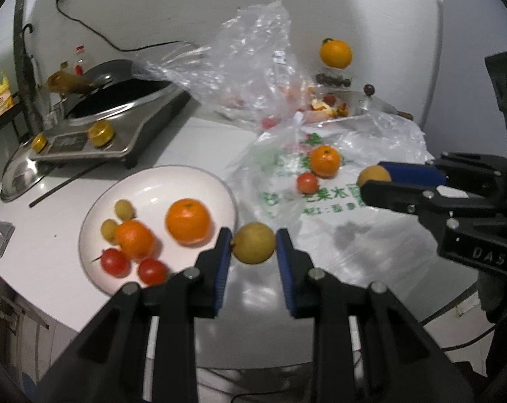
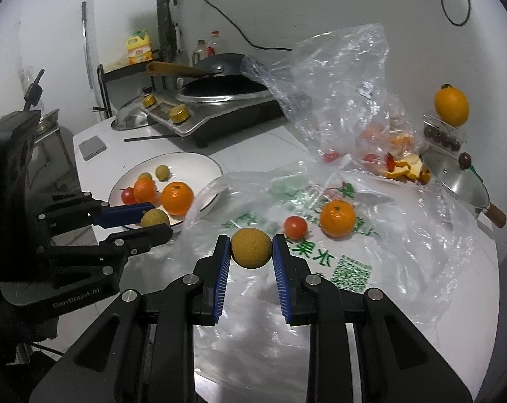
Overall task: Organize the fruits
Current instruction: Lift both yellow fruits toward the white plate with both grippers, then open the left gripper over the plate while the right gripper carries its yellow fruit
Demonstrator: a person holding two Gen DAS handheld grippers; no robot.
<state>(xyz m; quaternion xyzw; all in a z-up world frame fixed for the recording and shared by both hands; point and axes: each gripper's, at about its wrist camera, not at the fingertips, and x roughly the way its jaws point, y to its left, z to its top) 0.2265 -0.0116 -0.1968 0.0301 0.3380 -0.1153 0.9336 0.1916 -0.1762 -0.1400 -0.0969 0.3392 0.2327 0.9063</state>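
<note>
White table [image 1: 193, 141] across the middle of both views, curved edge toward the bottom. Stove [image 1: 119, 124] with a black wok in the upper left of the left wrist view, cord climbing the wall behind it. Clear crumpled bag [image 1: 253, 53] standing top centre, red and orange bits dimly visible inside. Printed bag [image 2: 320, 245] lying flat at centre right, green lettering and a square code on it, glossy and wrinkled. Steel lid [image 2: 461, 184] with a dark knob at the right edge, peels [image 2: 408, 168] just beside it. White plate [image 1: 146, 181] at left centre, touching the printed bag's edge, carrying two oranges, two red tomatoes and two small yellow-green fruits. Left gripper [image 1: 253, 243] low in the left wrist view, blue pads clenched on a round, dull yellow-brown fruit, held by the plate's right rim; whether over the rim or just outside it, unclear. Right gripper [image 2: 251, 247] low in the right wrist view, pads likewise pressed on a second fruit of the same kind, rough-speckled skin, held above the printed bag. Bright orange [image 2: 451, 105] with a green stem cap perched on a small box at upper right. Smaller orange [image 2: 337, 218] on the printed bag, smooth and shiny, green calyx on top. Tomato [image 2: 295, 226] just left of it, red, glossy, near but apart.
</note>
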